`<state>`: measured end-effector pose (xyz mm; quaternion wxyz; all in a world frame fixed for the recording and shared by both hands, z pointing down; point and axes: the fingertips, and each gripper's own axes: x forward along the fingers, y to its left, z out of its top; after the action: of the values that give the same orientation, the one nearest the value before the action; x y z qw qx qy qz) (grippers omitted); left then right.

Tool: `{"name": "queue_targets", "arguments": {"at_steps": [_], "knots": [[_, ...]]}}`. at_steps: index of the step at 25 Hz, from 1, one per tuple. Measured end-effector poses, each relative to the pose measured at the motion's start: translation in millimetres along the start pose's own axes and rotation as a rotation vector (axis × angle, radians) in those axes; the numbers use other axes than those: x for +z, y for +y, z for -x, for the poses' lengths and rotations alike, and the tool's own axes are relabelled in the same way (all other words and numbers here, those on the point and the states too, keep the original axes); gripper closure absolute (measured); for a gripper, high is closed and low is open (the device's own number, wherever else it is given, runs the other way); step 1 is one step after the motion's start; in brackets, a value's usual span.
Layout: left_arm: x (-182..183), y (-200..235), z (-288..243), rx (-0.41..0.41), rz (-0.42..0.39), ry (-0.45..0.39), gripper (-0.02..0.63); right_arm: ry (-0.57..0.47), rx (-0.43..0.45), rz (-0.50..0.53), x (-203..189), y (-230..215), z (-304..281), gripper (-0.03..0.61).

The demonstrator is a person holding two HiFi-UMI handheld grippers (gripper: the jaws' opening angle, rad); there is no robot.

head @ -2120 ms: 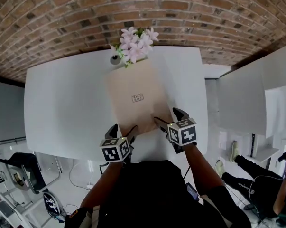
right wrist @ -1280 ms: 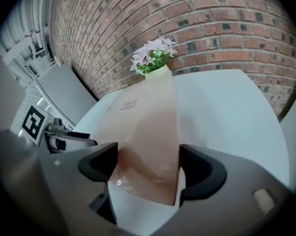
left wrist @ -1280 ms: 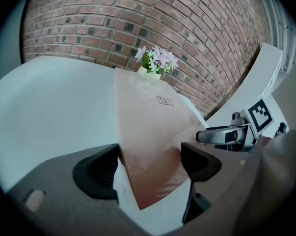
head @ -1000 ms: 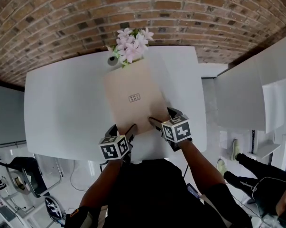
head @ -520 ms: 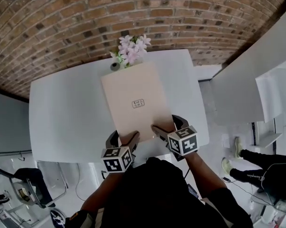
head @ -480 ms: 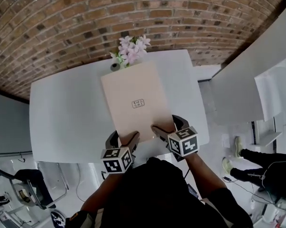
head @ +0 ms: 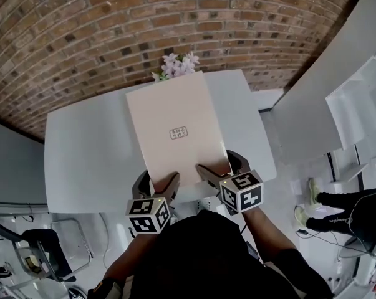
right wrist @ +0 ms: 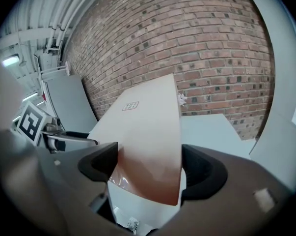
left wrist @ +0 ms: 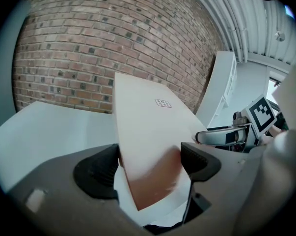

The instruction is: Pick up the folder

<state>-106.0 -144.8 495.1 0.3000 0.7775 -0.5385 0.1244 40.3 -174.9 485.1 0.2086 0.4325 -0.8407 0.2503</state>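
Note:
The folder (head: 175, 126) is a flat beige sheet with a small printed mark in its middle. It is held up off the white table (head: 81, 148), tilted, with its far edge toward the brick wall. My left gripper (head: 158, 185) is shut on its near left corner and my right gripper (head: 216, 172) on its near right corner. In the left gripper view the folder (left wrist: 148, 122) runs out from between the jaws of the left gripper (left wrist: 150, 162). In the right gripper view the folder (right wrist: 150, 122) does the same from the right gripper (right wrist: 148, 162).
Pink flowers (head: 178, 64) stand at the table's far edge, partly hidden behind the folder. A brick wall (head: 113, 30) runs behind the table. White cabinets (head: 325, 104) stand to the right. A seated person's legs (head: 343, 207) show at far right.
The folder has come up off the table toward the camera and now covers the vase below the flowers. Both grippers have risen with it, still at its near corners.

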Motion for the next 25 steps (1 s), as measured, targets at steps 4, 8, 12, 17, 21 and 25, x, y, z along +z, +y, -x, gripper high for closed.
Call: {"name": "queue_targets", "arguments": {"at_steps": [4,8,12,17,21,25], "knots": [[13,1,28,-0.011,-0.039,-0.042,0.207,-0.061,-0.014,-0.001,10,24,17,0.175],[23,1,56,-0.026,-0.072,-0.086,0.207,-0.108,-0.024,-0.006,16,48,35,0.175],[28,-2,78,-0.052,-0.097,-0.119,0.206,-0.144,-0.048,0.007,19,66,53,0.175],[31,-7,104,-0.079,-0.143,-0.178,0.207,-0.192,-0.067,0.007,17,86,74,0.175],[32,-8,121,-0.108,-0.170,-0.211,0.207,-0.217,-0.095,0.009,15,101,87,0.175],[26,-4,133,-0.120,-0.186,-0.222,0.209,-0.224,-0.123,0.018,8,114,92,0.175]]}}
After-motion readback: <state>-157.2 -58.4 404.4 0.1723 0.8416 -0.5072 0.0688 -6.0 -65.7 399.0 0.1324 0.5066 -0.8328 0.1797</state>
